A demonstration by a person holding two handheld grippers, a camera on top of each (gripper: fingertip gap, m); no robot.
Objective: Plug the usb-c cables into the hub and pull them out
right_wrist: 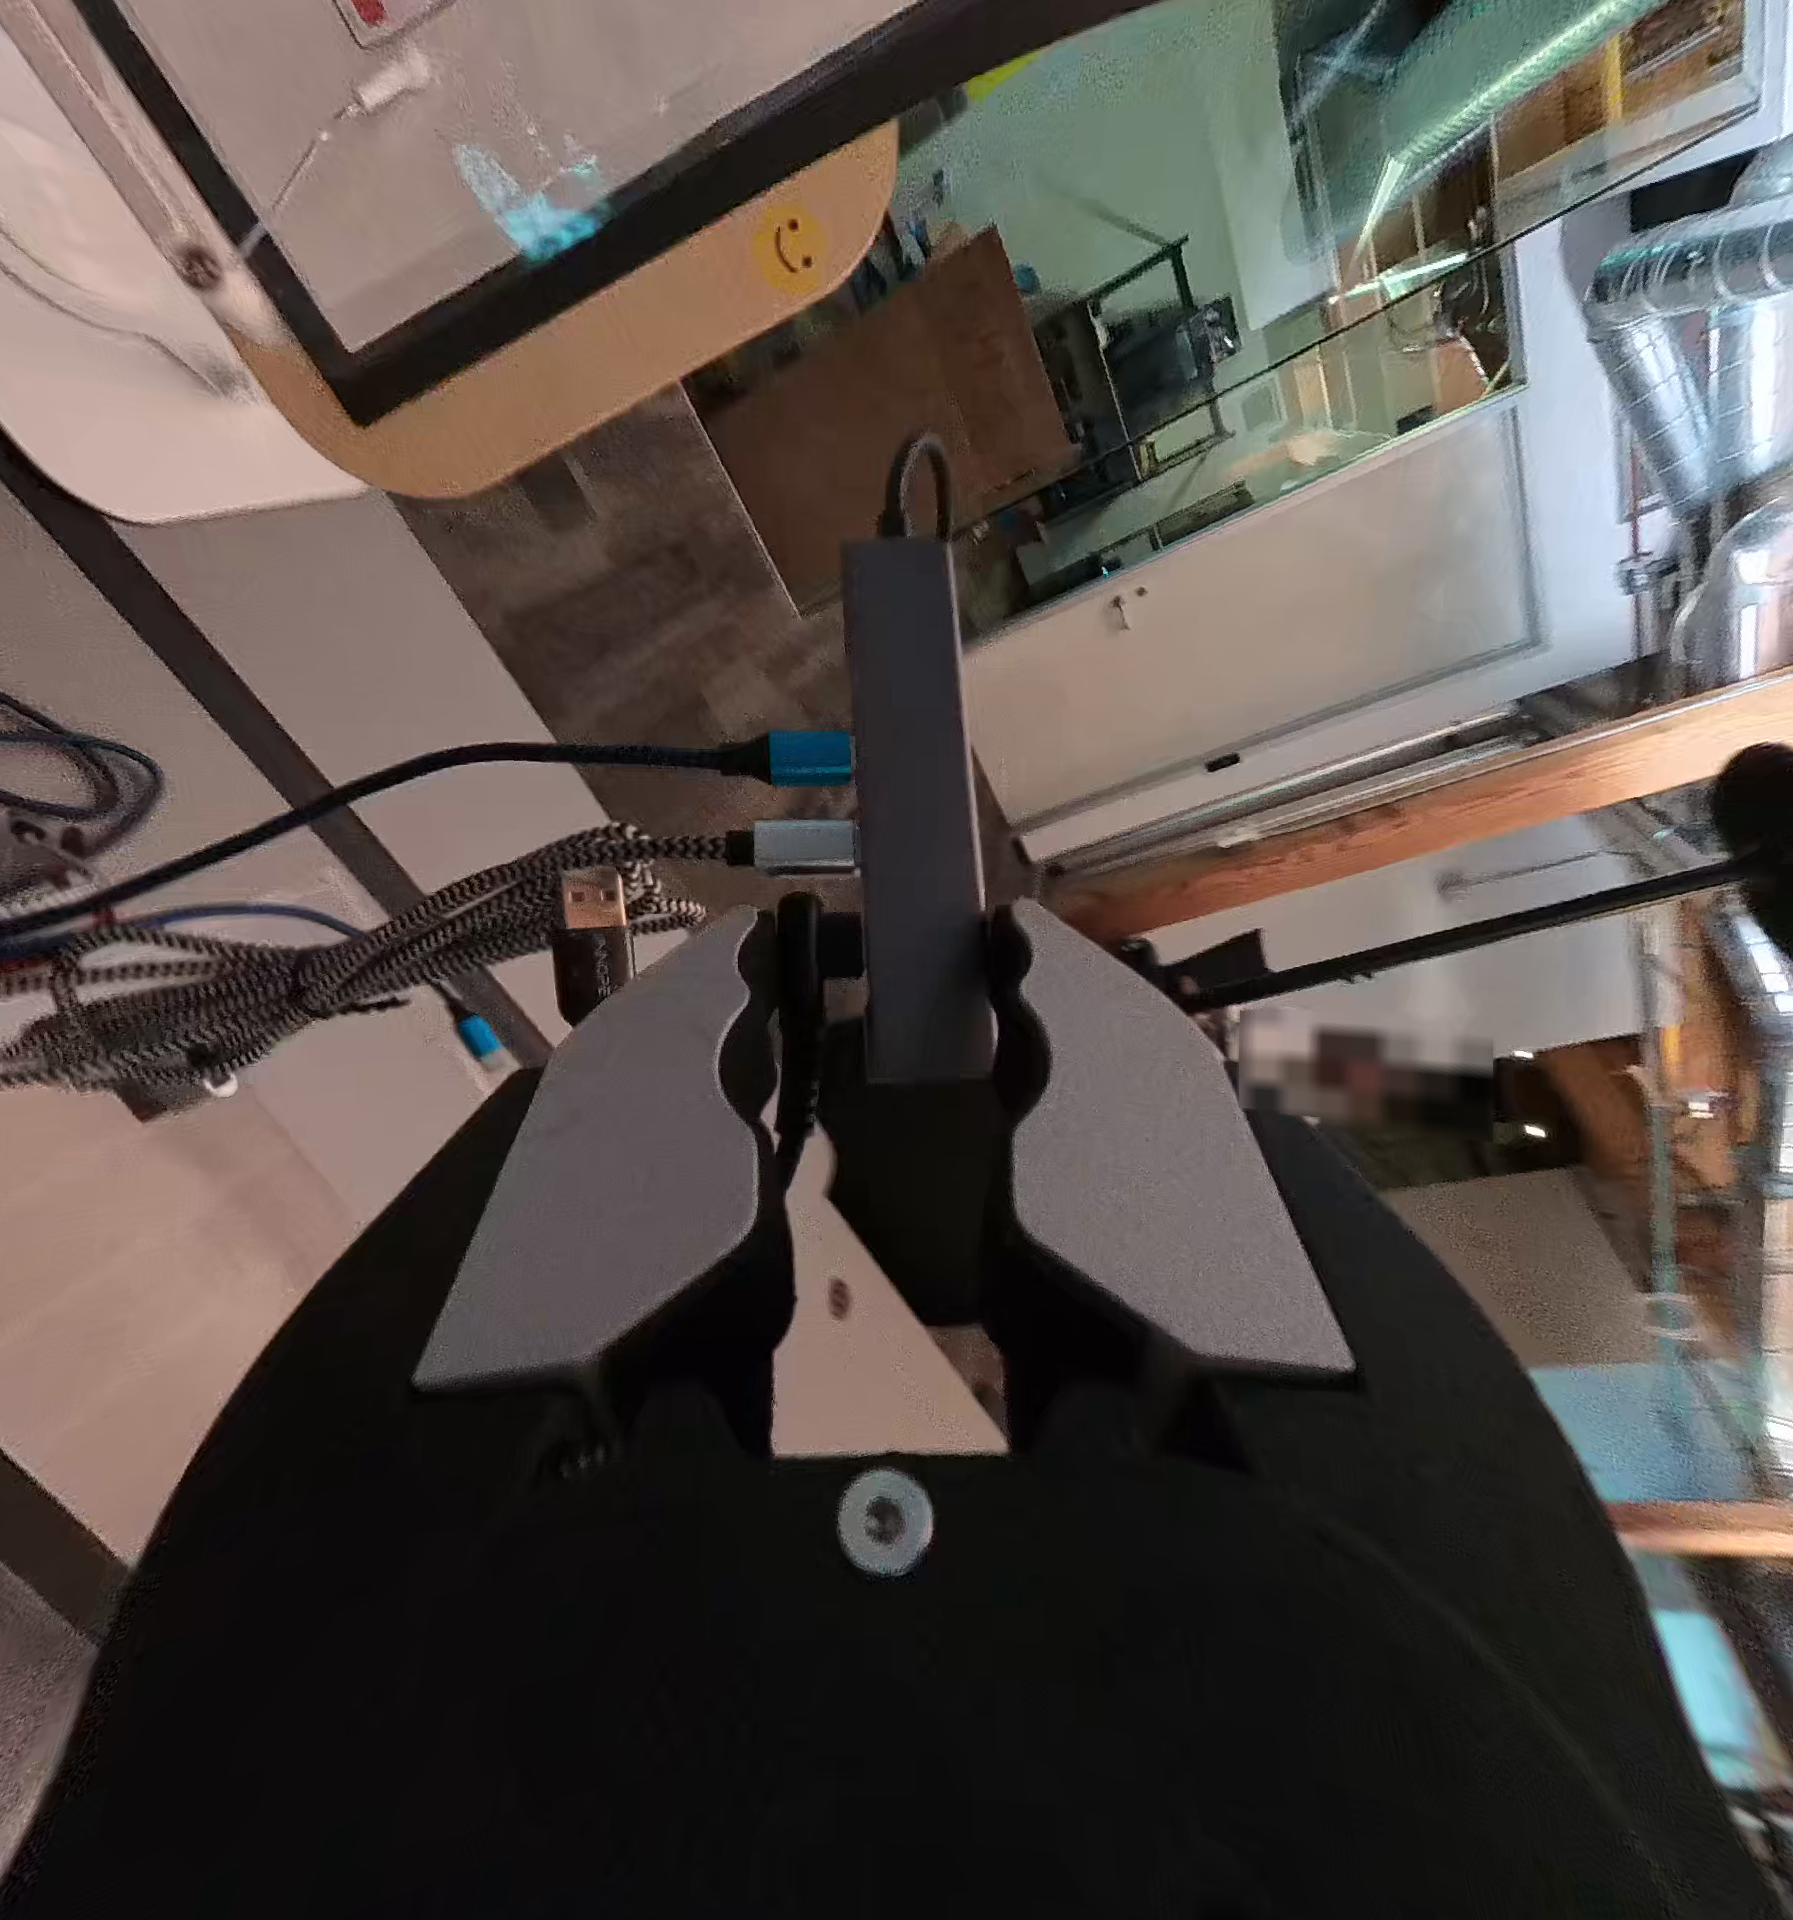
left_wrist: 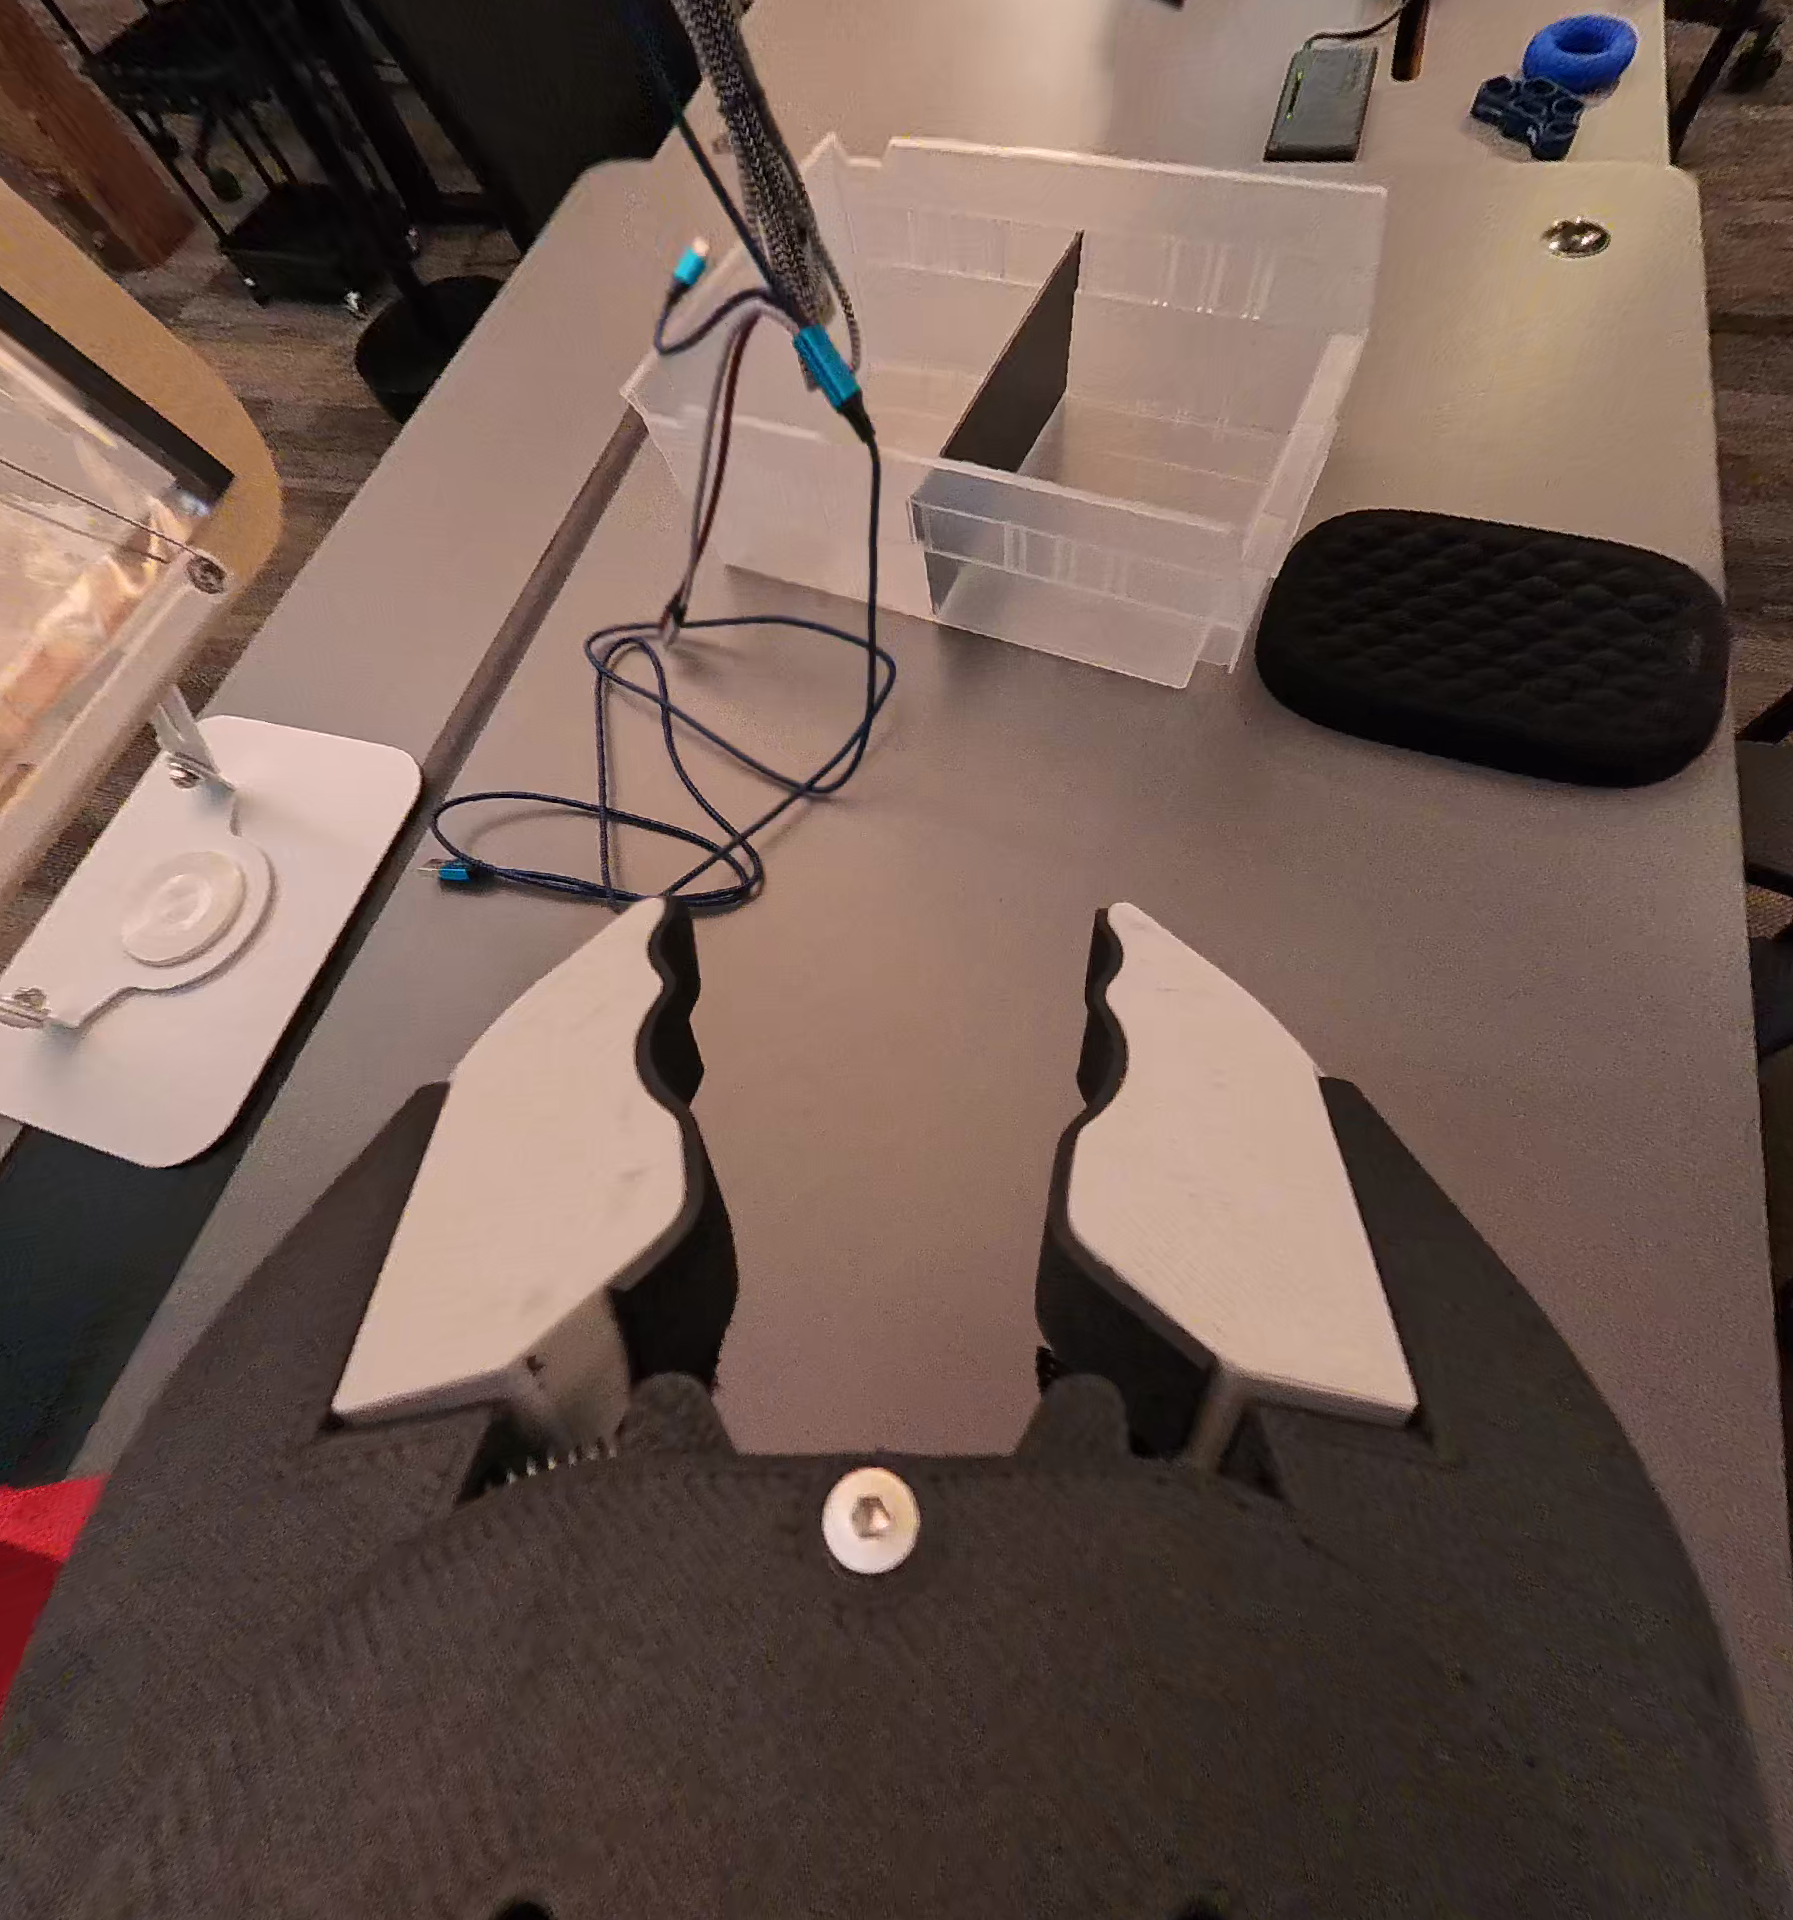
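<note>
In the right wrist view my right gripper [right_wrist: 881, 925] is shut on a grey bar-shaped hub [right_wrist: 907, 727] and holds it in the air. A blue plug [right_wrist: 809, 756] and a silver plug [right_wrist: 804, 844] sit in the hub's left side. A black plug [right_wrist: 798, 966] lies between my left finger and the hub. A loose USB-A plug [right_wrist: 596, 930] hangs beside it. In the left wrist view my left gripper [left_wrist: 892, 935] is open and empty above the grey table [left_wrist: 1079, 831]. A braided cable [left_wrist: 767, 187] and a blue cable [left_wrist: 663, 769] hang down from above, and the blue one coils on the table.
A clear plastic bin [left_wrist: 1131, 561] with a black divider stands beyond the cable coil. A black padded rest [left_wrist: 1494, 644] lies to its right. A white base plate [left_wrist: 185, 935] sits at the left table edge. Blue parts [left_wrist: 1557, 73] and a dark device [left_wrist: 1323, 99] lie far back. The left gripper's tips are roughly 35 centimeters from the right gripper's. My left gripper is the nearer one to the white base plate [left_wrist: 185, 935]: about 40 centimeters, against 50 centimeters.
</note>
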